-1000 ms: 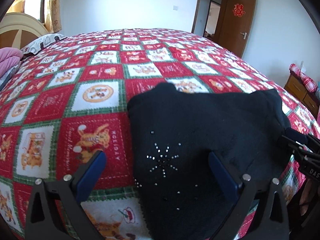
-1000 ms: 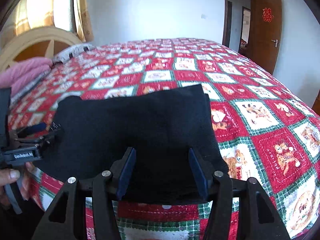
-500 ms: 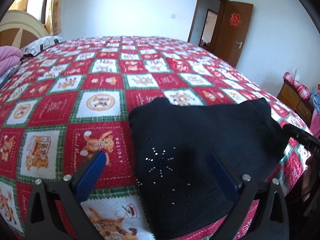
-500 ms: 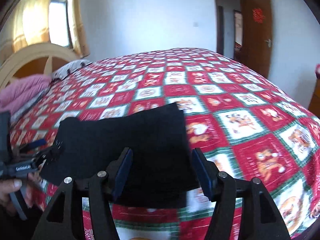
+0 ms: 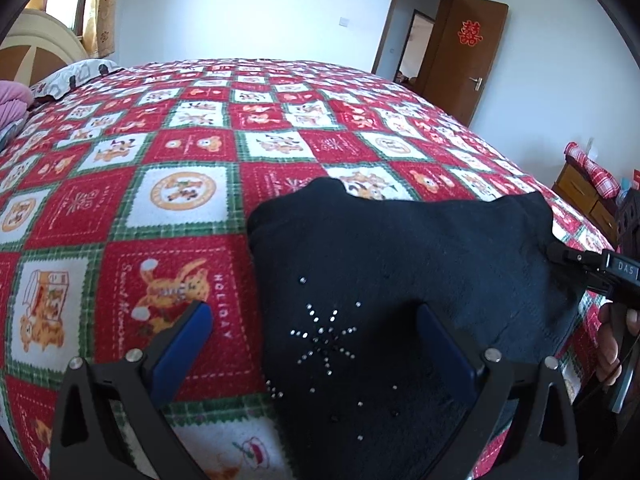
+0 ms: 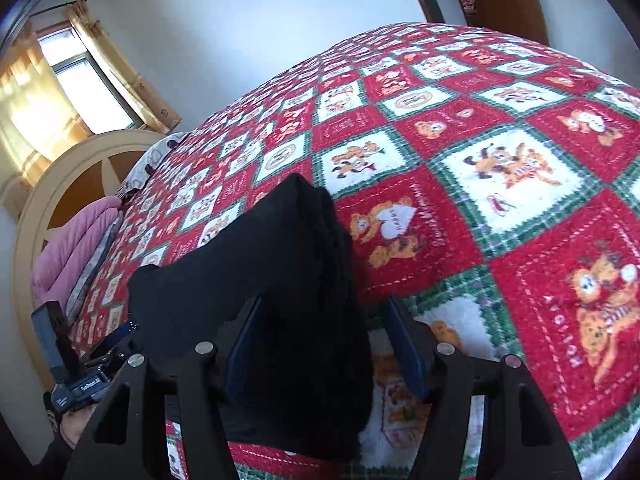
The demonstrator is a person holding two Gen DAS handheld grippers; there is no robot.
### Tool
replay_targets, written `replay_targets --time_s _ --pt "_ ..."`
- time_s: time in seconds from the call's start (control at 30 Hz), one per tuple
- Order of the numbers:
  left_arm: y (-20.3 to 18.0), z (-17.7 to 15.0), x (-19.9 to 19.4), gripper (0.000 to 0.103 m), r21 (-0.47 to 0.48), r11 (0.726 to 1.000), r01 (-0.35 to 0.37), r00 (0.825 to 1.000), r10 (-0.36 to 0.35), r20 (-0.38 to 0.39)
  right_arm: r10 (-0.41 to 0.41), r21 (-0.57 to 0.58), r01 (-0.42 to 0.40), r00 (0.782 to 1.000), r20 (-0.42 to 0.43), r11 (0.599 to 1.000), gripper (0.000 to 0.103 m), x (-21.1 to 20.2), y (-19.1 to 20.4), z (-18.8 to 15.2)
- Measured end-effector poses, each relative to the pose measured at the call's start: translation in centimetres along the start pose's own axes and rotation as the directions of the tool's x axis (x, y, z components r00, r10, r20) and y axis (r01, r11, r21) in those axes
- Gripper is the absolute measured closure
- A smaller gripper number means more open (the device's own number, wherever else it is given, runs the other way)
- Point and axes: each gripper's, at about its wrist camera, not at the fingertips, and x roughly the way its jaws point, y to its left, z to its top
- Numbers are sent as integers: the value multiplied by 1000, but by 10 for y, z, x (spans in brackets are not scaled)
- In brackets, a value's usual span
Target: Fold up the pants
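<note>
Black folded pants (image 5: 400,256) with a rhinestone star (image 5: 324,336) lie near the bed's front edge on the red checked bedspread (image 5: 168,200). My left gripper (image 5: 312,312) is open wide and straddles the pants' left edge, one finger over the bedspread and one over the cloth. In the right wrist view the pants (image 6: 260,260) appear as a stacked fold. My right gripper (image 6: 325,304) straddles their right edge; its jaws are closing, with the pads apart from the cloth. Each view shows the other gripper, the right one (image 5: 592,264) and the left one (image 6: 100,352), at the pants' far side.
A cream headboard (image 6: 60,184), a pink blanket (image 6: 68,248) and a patterned pillow (image 5: 72,76) sit at the head of the bed. A brown door (image 5: 468,52) stands ajar behind. A wooden nightstand (image 5: 584,196) is at the right. A hand (image 5: 612,344) holds the right gripper.
The right gripper has rolled and shifted right along the pants, so their right edge now lies between its fingers. The left gripper has hardly moved.
</note>
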Motion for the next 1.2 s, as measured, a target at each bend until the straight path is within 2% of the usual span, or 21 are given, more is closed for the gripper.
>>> replay_targets --time_s 0.07,0.17,0.3,0.4,0.43,0.47,0.5,0.53,0.57,0.6,0.67,0.77,0.97,1.07,1.2 --pt "-1 1 0 0 -8 1000 15 1000 -15 -1 46 -5 -46 999 -19 999 46 4 5 -2" --pt "1 2 4 0 -7 999 36 999 -36 -7 26 -37 -27 999 -30 999 46 7 12 -7" --pt "4 6 8 0 -10 998 69 997 -69 -19 87 70 -85 996 -25 994 52 10 -9 -4" --pt "4 6 6 5 -9 997 70 997 -70 -22 72 52 -71 997 -31 996 53 15 -6 -5" --pt "6 5 3 15 -17 997 76 997 -77 -17 69 45 -68 997 -28 997 58 15 -3 -6" --pt "7 4 1 33 -19 996 90 996 -91 -15 81 44 -79 996 -26 996 63 14 -3 -6" --pt "8 3 0 46 -19 994 109 994 -110 -19 135 57 -134 991 -20 989 73 10 -3 -7" --pt "10 2 -1 56 -27 993 116 993 -117 -23 180 72 -179 983 -15 981 74 8 -3 -7" --pt "11 1 -1 64 -31 992 122 992 -122 -18 206 78 -205 979 -9 976 74 6 -2 -8" --pt "13 1 -1 68 -36 991 130 991 -131 -15 206 67 -205 979 -6 976 75 4 0 -9" --pt "17 3 -1 85 -61 988 145 989 -146 -12 189 57 -187 982 -16 981 76 7 2 -10" --pt "22 5 -7 89 -92 982 165 986 -166 -4 190 58 -190 982 -1 980 77 4 6 -9" --pt "32 18 -32 91 -89 980 177 984 -174 40 219 -34 -218 976 21 975 78 -8 36 10" --pt "51 28 -46 91 -101 983 152 987 -145 72 238 -86 -237 971 5 968 78 3 59 28" --pt "90 38 -64 91 -141 986 89 991 -73 109 276 -149 -280 960 -46 948 78 40 104 54"
